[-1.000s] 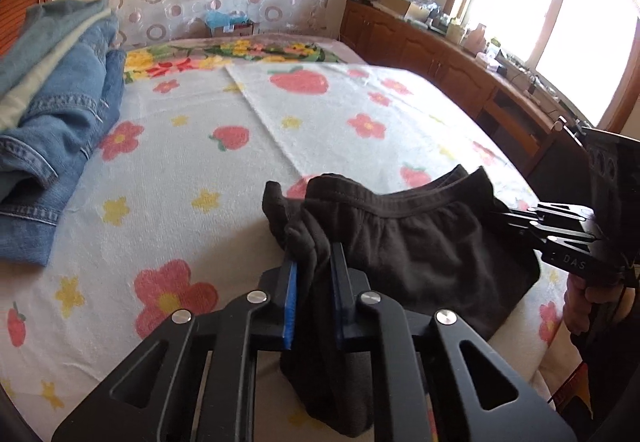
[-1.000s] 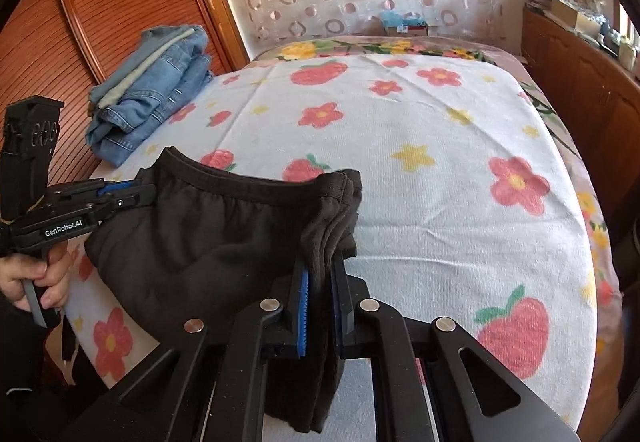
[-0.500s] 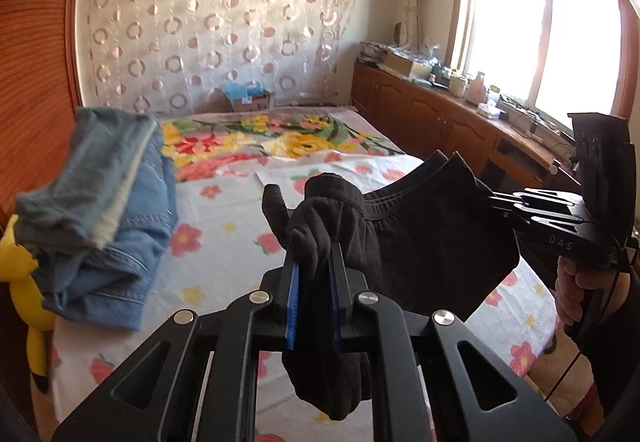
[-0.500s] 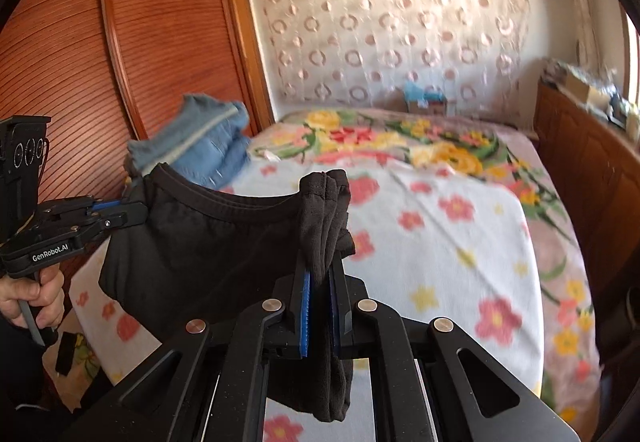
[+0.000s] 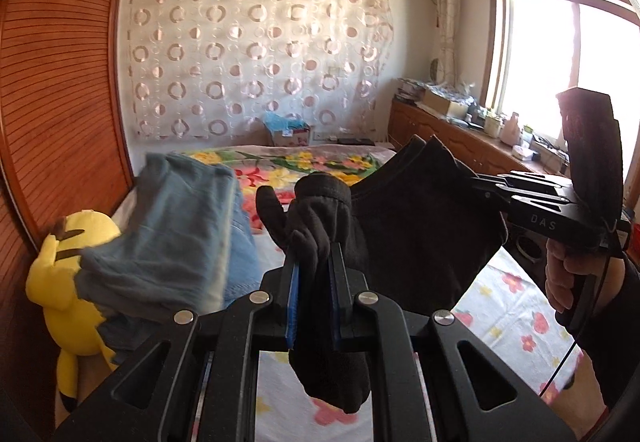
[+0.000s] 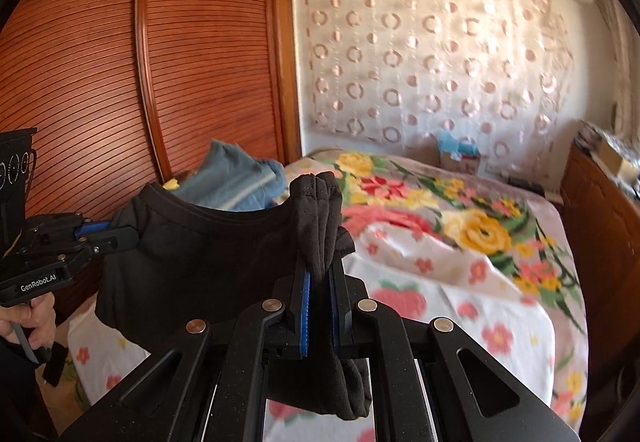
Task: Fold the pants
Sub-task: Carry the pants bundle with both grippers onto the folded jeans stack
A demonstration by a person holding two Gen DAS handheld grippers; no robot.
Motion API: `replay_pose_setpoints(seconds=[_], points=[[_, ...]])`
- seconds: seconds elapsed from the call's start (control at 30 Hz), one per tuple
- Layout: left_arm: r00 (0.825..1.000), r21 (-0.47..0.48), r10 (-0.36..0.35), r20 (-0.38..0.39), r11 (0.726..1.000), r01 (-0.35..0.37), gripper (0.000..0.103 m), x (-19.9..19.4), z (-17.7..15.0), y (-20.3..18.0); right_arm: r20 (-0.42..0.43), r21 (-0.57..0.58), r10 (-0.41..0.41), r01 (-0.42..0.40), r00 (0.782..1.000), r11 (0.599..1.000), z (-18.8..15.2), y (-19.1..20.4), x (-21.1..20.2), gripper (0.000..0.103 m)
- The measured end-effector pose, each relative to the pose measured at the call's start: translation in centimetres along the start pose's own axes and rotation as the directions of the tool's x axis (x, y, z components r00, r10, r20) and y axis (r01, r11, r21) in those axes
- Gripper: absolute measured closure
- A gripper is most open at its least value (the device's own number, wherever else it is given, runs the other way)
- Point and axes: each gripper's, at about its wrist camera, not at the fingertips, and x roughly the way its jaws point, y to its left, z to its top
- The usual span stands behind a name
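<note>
The black pants point(image 5: 416, 238) hang in the air above the bed, stretched by the waistband between both grippers. My left gripper point(image 5: 314, 254) is shut on one bunched end of the waistband. My right gripper point(image 6: 318, 266) is shut on the other bunched end of the pants point(image 6: 200, 262). Each gripper also shows in the other's view: the right one point(image 5: 480, 186) at the right, the left one point(image 6: 124, 234) at the left. The pants' lower part is hidden behind the gripper bodies.
The bed point(image 6: 500, 326) carries a white flowered towel and a floral cover. A pile of blue jeans point(image 5: 172, 238) lies at its left side, by a yellow plush toy point(image 5: 72, 274). A wooden wardrobe point(image 6: 120, 82) stands left, a wooden sideboard point(image 5: 460, 138) right under the window.
Both grippers have risen with the pants, lifting them clear of the bed. The views now tilt up toward the curtain wall.
</note>
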Motion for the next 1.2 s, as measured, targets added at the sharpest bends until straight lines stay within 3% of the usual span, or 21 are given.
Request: replay_pose_setpoints(seconds=[0.23, 0.5, 0.97, 1.2], points=[[0.997, -0.028, 0.055, 0.057, 0.998, -0.053, 0.089, 0.5, 2.6, 4.4, 0.027, -0.035, 0.039, -0.038, 0.999, 0.999, 2.9, -0.7, 6.6, 0.096], [0.987, -0.086, 0.141, 0.075, 0.987, -0.135, 0.089, 1.2, 2.3, 7.9, 0.028, -0.096, 0.09, -0.087, 0.996, 0.992, 5.5, -1.3, 12.6, 0.096], [0.971, -0.215, 0.239, 0.025, 0.95, -0.228, 0.089, 1.6, -0.9, 12.9, -0.052, -0.167, 0.242, -0.247, 0.969, 0.954, 9.7, -0.3, 24.6, 0.096], [0.965, -0.238, 0.261, -0.022, 0.936, -0.258, 0.089, 2.1, -2.0, 13.5, -0.11, -0.201, 0.256, -0.274, 0.96, 0.941, 10.0, 0.5, 28.7, 0.095]])
